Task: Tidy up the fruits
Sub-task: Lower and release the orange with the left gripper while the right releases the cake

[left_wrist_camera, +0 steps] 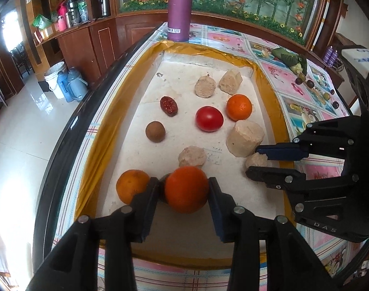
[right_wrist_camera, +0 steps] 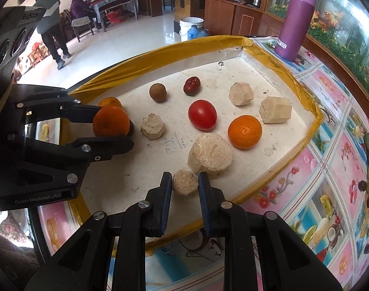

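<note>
A white tray with a gold rim (left_wrist_camera: pixel 262 77) (right_wrist_camera: pixel 160 46) holds fruit and beige blocks. My left gripper (left_wrist_camera: pixel 184 189) (right_wrist_camera: pixel 111 123) is shut on an orange (left_wrist_camera: pixel 186 189) (right_wrist_camera: pixel 110 121) at the tray's near left, beside a second orange (left_wrist_camera: pixel 131 185) (right_wrist_camera: pixel 109 101). My right gripper (right_wrist_camera: pixel 185 184) (left_wrist_camera: pixel 254 158) is shut on a small beige hexagonal block (right_wrist_camera: pixel 185 183) (left_wrist_camera: pixel 256 160) at the tray's near edge. A tomato (left_wrist_camera: pixel 209 118) (right_wrist_camera: pixel 202 114), a third orange (left_wrist_camera: pixel 239 107) (right_wrist_camera: pixel 244 131), a brown round fruit (left_wrist_camera: pixel 155 132) (right_wrist_camera: pixel 158 92) and a red date (left_wrist_camera: pixel 168 106) (right_wrist_camera: pixel 191 85) lie in the tray.
Several more beige blocks lie in the tray, the largest (left_wrist_camera: pixel 245 137) (right_wrist_camera: pixel 209 155) just beyond my right gripper. A purple flask (left_wrist_camera: pixel 179 7) (right_wrist_camera: pixel 295 21) stands past the tray's far corner. Small dark and green fruits (left_wrist_camera: pixel 305 81) (right_wrist_camera: pixel 365 185) and leaves lie on the patterned tablecloth.
</note>
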{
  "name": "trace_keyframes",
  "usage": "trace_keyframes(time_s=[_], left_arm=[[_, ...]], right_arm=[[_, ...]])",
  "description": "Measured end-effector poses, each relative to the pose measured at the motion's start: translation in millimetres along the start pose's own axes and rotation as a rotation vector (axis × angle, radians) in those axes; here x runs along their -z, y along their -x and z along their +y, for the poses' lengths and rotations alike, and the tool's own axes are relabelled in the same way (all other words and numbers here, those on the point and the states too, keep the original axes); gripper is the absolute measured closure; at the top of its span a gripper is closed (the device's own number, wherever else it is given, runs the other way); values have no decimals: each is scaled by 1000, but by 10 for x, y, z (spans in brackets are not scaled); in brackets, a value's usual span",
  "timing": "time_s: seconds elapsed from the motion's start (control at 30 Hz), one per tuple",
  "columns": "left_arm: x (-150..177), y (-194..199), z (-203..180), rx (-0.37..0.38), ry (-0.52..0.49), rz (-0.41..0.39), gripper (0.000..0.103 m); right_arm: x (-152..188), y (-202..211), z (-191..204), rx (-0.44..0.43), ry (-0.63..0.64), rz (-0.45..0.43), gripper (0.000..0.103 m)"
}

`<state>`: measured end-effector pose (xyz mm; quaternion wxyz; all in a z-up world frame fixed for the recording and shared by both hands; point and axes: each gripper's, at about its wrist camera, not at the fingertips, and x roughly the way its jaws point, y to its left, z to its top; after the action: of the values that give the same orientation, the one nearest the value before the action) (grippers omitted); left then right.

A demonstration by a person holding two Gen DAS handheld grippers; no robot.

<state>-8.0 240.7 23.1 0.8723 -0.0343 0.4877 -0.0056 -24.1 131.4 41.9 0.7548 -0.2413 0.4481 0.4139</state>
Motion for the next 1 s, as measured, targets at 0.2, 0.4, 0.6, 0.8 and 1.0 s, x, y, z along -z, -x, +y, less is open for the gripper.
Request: trace_keyframes(time_s=[0.2,0.4,0.6,0.8,1.0], left_arm=[[40,-38,15,-27,-8,10,50],[40,-15,32,-27,2,8,50],[64,24,6,-39,-1,-3,48],[94,96,-49,-38,-5,-24,38],[106,204,-73,-3,17,-55,26]], right_arm=[[11,-7,20,5,7,4,82],[10,1,22,9,7,5,81],[35,80,25,20,-4,-15,79],[89,260,49,60,-32,-55,72],[216,493,28,116,-111,-90,62]])
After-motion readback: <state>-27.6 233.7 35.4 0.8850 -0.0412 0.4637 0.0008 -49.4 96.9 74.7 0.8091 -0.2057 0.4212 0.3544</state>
